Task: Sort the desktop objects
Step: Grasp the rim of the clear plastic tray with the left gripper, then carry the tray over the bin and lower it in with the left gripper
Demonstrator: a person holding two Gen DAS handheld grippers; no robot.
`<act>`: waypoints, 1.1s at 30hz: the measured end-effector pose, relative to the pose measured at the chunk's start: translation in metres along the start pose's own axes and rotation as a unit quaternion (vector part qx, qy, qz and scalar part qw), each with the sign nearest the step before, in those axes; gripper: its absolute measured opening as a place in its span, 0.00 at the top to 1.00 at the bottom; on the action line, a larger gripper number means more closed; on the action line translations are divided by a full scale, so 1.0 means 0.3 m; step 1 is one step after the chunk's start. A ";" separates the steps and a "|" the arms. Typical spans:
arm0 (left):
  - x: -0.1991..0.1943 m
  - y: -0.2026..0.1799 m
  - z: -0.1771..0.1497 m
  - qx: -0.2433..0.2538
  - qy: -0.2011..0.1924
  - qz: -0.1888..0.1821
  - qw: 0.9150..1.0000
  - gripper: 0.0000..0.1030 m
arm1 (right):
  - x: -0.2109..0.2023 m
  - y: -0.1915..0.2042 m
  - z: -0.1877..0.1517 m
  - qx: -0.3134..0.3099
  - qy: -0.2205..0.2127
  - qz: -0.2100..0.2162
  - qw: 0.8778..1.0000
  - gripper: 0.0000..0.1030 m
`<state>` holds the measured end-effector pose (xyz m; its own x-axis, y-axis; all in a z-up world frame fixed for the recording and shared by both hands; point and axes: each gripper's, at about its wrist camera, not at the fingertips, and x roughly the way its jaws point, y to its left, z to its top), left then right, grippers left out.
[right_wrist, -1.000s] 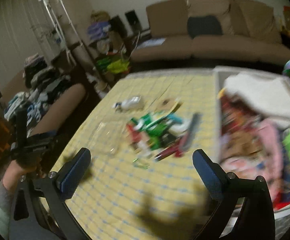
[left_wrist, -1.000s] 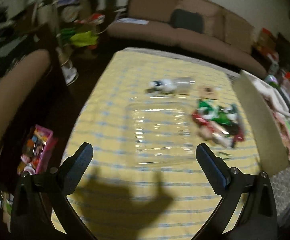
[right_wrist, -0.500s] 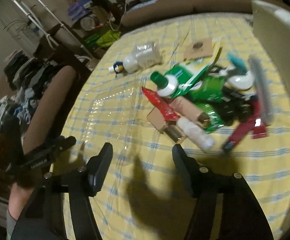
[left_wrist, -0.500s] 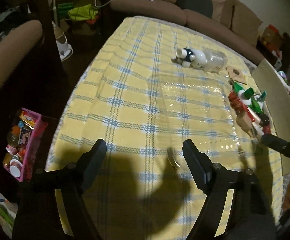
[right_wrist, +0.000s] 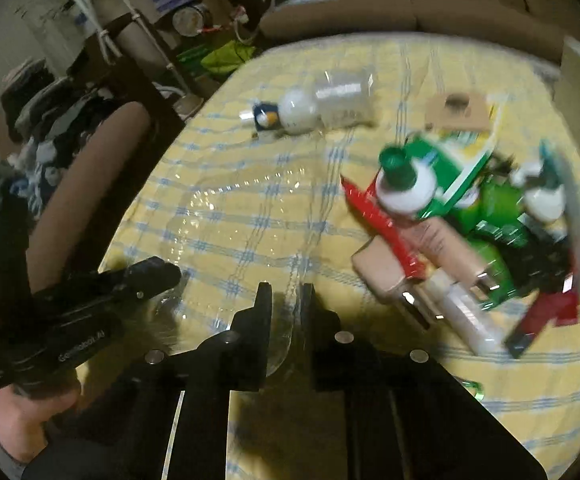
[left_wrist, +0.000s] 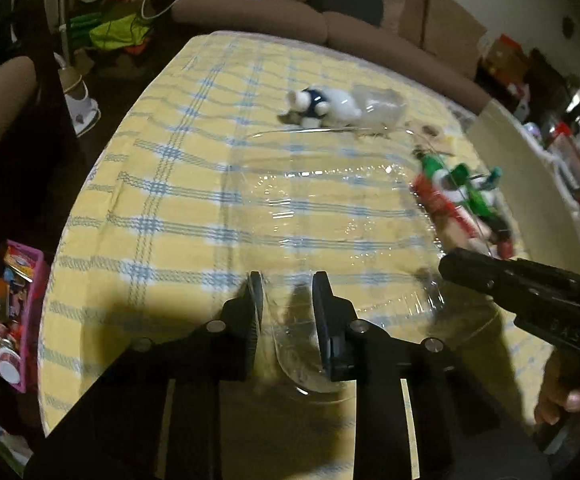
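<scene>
Clear plastic tray [left_wrist: 329,216] lies on the yellow checked surface [left_wrist: 170,184], left of the pile of tubes and bottles [right_wrist: 469,216]. Left gripper [left_wrist: 288,292] and right gripper [right_wrist: 286,300] jaws each clamp its near rim.

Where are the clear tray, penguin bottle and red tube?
clear tray [left_wrist: 321,216], left wrist view, on its transparent floor.
penguin bottle [right_wrist: 301,110], right wrist view, on its white rounded body.
red tube [right_wrist: 381,222], right wrist view, mid-length of tube.
</scene>
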<state>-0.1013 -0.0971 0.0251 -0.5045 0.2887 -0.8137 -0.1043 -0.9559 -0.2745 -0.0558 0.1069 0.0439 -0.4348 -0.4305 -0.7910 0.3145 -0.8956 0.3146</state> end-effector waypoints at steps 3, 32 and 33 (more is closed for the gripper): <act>-0.093 -0.048 -0.021 0.004 -0.011 -0.020 1.000 0.80 | -0.063 -0.033 0.004 0.018 0.007 0.029 0.999 0.87; 0.125 -1.751 -0.076 0.242 0.100 -0.157 0.952 0.62 | -1.165 -1.281 -0.330 0.180 -0.064 -0.071 0.979 0.87; 0.140 -1.760 -0.078 0.242 0.105 -0.152 0.952 0.62 | -1.159 -1.294 -0.332 0.179 -0.062 -0.073 0.979 0.87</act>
<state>-0.0472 0.4211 0.1239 -0.2105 0.5125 -0.8325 -0.6276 -0.7237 -0.2868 0.0574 0.6155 0.1447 -0.5583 -0.2857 -0.7789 -0.0654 -0.9208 0.3846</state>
